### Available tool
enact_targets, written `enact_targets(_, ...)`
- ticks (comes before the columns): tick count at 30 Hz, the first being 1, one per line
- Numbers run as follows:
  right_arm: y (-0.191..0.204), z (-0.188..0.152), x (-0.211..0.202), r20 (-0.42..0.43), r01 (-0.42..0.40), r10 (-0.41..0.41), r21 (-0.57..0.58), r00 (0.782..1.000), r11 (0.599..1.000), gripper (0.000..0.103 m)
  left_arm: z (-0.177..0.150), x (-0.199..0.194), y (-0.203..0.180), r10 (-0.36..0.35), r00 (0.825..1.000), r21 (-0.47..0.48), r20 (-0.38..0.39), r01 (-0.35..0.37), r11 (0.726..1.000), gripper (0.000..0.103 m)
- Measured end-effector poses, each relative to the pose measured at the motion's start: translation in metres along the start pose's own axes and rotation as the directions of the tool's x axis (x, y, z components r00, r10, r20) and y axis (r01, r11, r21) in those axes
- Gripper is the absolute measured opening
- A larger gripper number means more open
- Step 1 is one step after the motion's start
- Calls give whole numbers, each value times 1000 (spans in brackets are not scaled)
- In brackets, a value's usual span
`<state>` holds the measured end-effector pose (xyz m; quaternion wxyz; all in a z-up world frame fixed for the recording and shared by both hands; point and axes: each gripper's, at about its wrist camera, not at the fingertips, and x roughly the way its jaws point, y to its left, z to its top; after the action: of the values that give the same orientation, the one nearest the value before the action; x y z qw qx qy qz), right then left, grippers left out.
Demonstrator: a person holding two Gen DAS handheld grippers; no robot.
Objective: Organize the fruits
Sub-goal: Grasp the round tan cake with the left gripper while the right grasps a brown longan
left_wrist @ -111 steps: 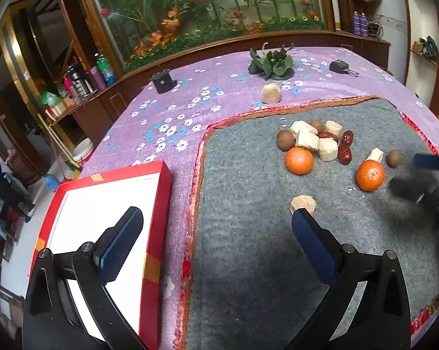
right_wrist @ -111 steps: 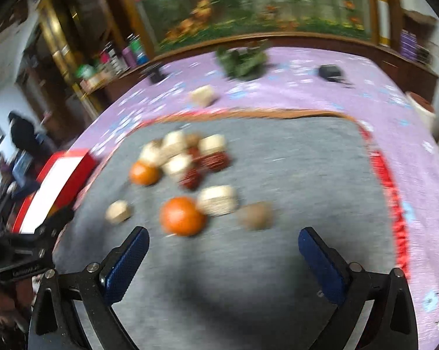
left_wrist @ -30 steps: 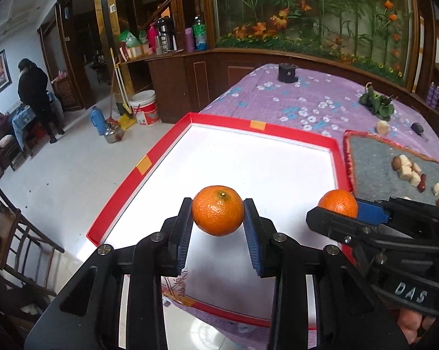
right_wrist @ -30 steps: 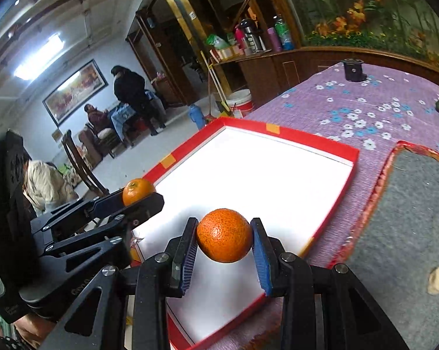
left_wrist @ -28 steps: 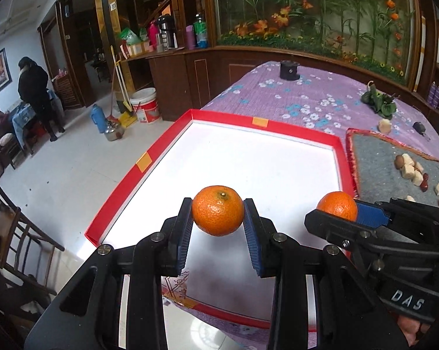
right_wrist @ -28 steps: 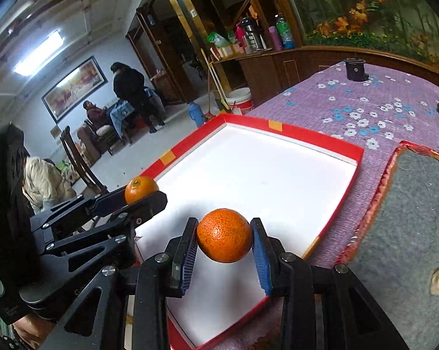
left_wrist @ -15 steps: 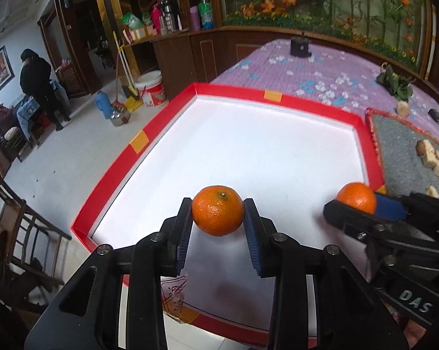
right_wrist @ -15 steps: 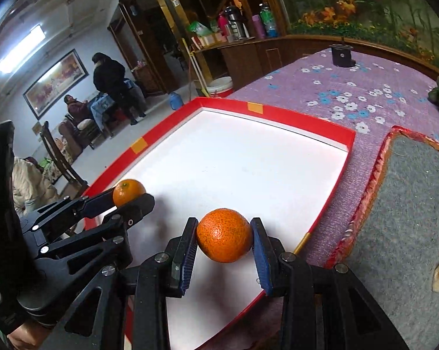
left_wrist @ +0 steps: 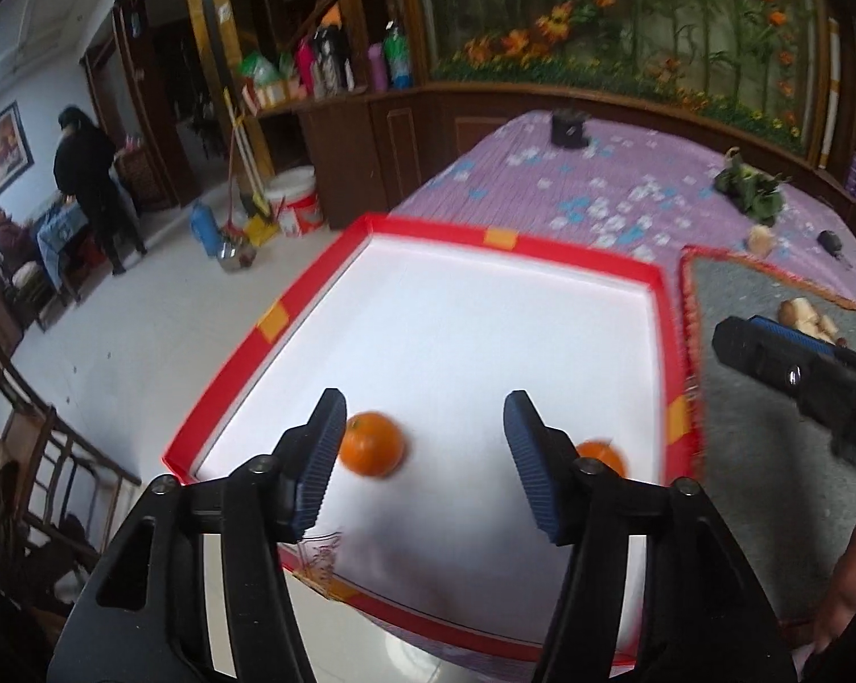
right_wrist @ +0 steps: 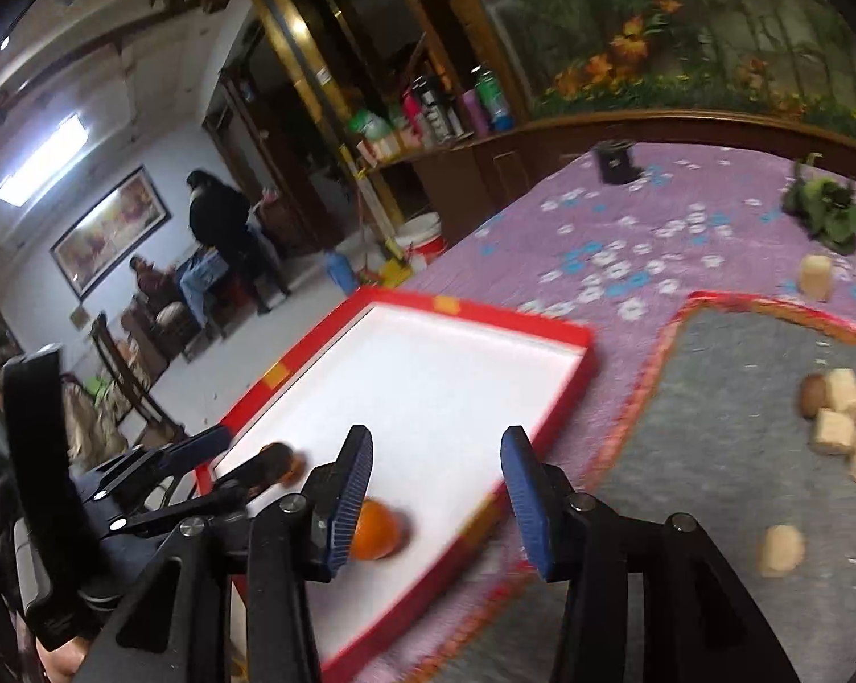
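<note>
Two oranges lie blurred on the white floor of the red-rimmed tray (left_wrist: 513,239). My left gripper (left_wrist: 425,458) hangs over the tray's near end, its jaws opening. One orange (left_wrist: 371,444) sits below, by the left pad, free of both pads. The second orange (left_wrist: 599,458) peeks out behind the right finger. In the right wrist view my right gripper (right_wrist: 436,503) is also opening with nothing gripped; its orange (right_wrist: 377,529) rests in the tray (right_wrist: 473,313) by the left pad. The other orange (right_wrist: 283,464) shows dimly behind the left gripper's fingers (right_wrist: 200,444).
Right of the tray lies a grey mat (right_wrist: 741,484) with a pile of pale chunks, brown fruits and red dates (right_wrist: 838,415) and one loose chunk (right_wrist: 781,549). The purple flowered cloth (right_wrist: 627,250) carries a green plant, a black cup and another chunk. People stand far off left.
Both grippers were shut on an orange each; both have opened and the oranges have dropped onto the tray floor. The right gripper has drawn back toward the mat.
</note>
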<state>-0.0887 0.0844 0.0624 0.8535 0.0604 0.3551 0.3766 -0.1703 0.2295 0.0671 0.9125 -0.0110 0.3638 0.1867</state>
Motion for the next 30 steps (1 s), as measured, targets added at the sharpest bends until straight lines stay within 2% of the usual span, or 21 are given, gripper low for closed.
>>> enact_targets(5,-38,2,-55,81,69,-72,32,994,997,45,0,-19,-23,-36,999,64,37,33,997,62)
enact_targets(8,-77,1,-102,142,127,-139,90,980,988,45,-4,-25,-41,-74,997,102,34,71,992,62)
enact_targets(11,-117,-12,-154,194,220,-250,164,949,962,46,-8,-29,-66,-133,991,165,20,128,978,62)
enact_targets(15,-173,-35,-214,209,324,-389,285,898,902,46,-11,-30,-105,-222,975,237,-17,219,947,62)
enact_targets(18,-206,-54,-241,183,360,-440,351,879,864,46,-13,-31,-135,-261,964,288,-37,261,922,62)
enact_targets(21,-227,-66,-248,134,363,-442,388,887,847,46,-13,-29,-160,-286,957,334,-50,286,898,62)
enact_targets(24,-234,-70,-238,77,338,-395,387,916,858,46,-13,-21,-181,-297,951,348,-80,306,886,62)
enact_targets(26,-229,-67,-217,20,378,-407,331,913,865,46,-14,-16,-187,-298,950,349,-96,312,884,62)
enact_targets(30,-220,-60,-172,-58,404,-402,245,914,881,46,-16,-11,-195,-299,949,361,-104,316,877,62)
